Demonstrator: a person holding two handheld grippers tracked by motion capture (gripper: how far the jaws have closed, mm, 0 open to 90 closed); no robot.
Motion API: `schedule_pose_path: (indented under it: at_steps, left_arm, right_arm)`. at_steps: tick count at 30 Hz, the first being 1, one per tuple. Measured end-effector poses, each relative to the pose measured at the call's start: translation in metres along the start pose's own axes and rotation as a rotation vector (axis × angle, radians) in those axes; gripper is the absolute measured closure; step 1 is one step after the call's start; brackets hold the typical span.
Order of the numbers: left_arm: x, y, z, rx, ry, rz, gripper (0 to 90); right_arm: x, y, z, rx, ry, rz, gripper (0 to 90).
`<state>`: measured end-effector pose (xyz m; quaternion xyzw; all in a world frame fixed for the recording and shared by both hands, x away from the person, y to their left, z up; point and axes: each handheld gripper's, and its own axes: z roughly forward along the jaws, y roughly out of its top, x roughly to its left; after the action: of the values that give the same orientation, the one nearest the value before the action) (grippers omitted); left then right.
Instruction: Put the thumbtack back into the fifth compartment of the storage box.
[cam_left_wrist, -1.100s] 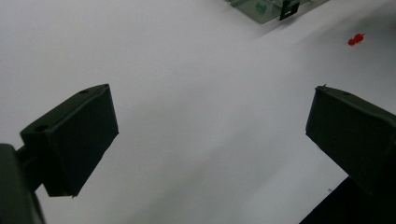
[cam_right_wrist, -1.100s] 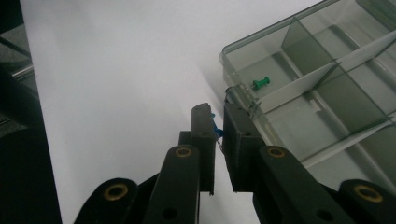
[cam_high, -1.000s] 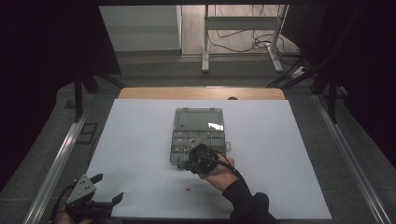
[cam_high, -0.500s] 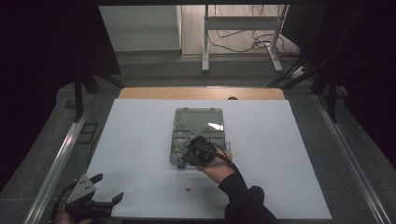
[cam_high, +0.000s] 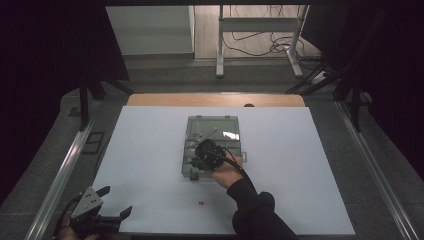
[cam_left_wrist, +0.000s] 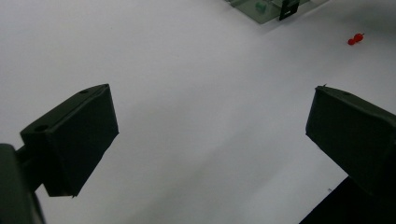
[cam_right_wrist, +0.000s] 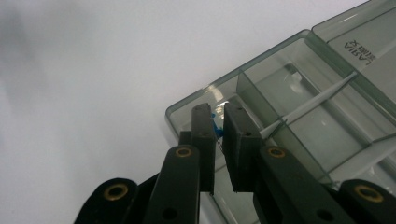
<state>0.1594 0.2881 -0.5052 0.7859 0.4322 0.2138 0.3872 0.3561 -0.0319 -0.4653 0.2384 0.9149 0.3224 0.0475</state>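
The right gripper (cam_right_wrist: 218, 122) hangs over a corner compartment of the clear box (cam_right_wrist: 299, 116), jaws nearly together on a blue pushpin (cam_right_wrist: 215, 126); dropping it remains. A red pushpin (cam_left_wrist: 355, 38) waits ahead of the left gripper (cam_left_wrist: 210, 126), jaws wide apart over the surface (cam_high: 150, 150). A green item (cam_left_wrist: 259, 6) sits inside.

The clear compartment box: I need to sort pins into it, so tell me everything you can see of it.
The clear compartment box is a greenish transparent plastic organiser, lying flat at the middle of the white table sheet. Thin walls divide it into several compartments, and the far part has printed lettering. A black latch sits at its near edge. The right gripper hovers above a corner compartment, pinching something small and blue. A green item lies inside near the latch.
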Motion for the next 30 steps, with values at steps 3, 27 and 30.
schedule_pose_path:
  at_steps: [3,27,30]
  left_arm:
    - [0.000,0.000,0.000,0.000,0.000,0.000,2.7]
    - [0.000,0.000,0.000,0.003,0.000,0.008,2.8]
    - [0.000,0.000,0.000,0.003,0.000,0.008,2.8]
  right_arm:
    - [-0.001,0.002,0.004,0.002,-0.006,-0.003,82.5]
    - [-0.002,0.010,0.023,0.043,-0.040,-0.020,75.9]
    - [-0.001,0.010,0.021,0.041,-0.035,-0.026,73.3]
